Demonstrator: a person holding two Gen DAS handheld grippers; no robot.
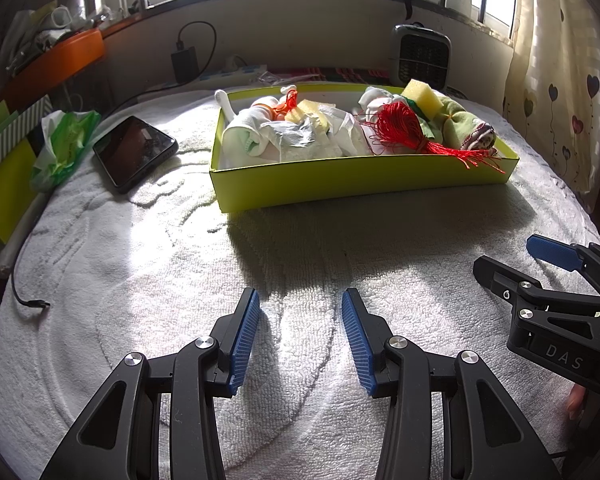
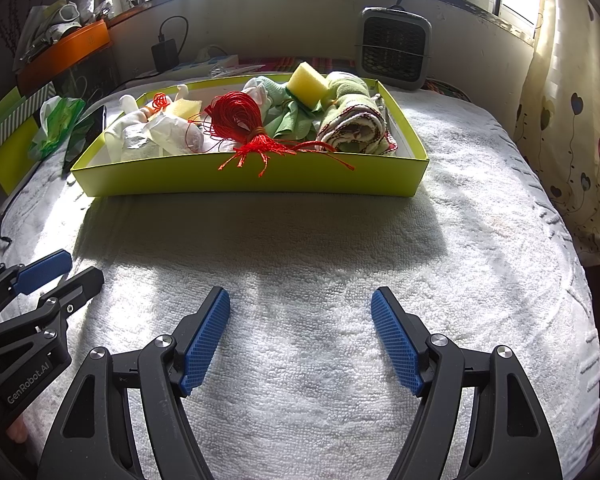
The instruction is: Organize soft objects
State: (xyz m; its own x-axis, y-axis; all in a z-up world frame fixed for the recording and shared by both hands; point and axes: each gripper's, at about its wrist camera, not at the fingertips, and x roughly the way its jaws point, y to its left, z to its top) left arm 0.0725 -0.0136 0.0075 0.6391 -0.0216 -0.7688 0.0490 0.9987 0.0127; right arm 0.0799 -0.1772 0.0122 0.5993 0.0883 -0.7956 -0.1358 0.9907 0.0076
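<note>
Red thread bundle (image 2: 236,118) lies in the green tray (image 2: 252,180), tassel draped over the front wall. Left gripper (image 1: 300,334) and right gripper (image 2: 300,336) both spread, empty, above the white towel (image 2: 300,248). Judged light, limp, prone to snag: pinch at the bound neck

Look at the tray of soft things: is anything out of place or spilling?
Yes. The red thread bundle lies in the green tray, but its tassel ends hang over the near wall, outside. Everything else sits inside.
</note>
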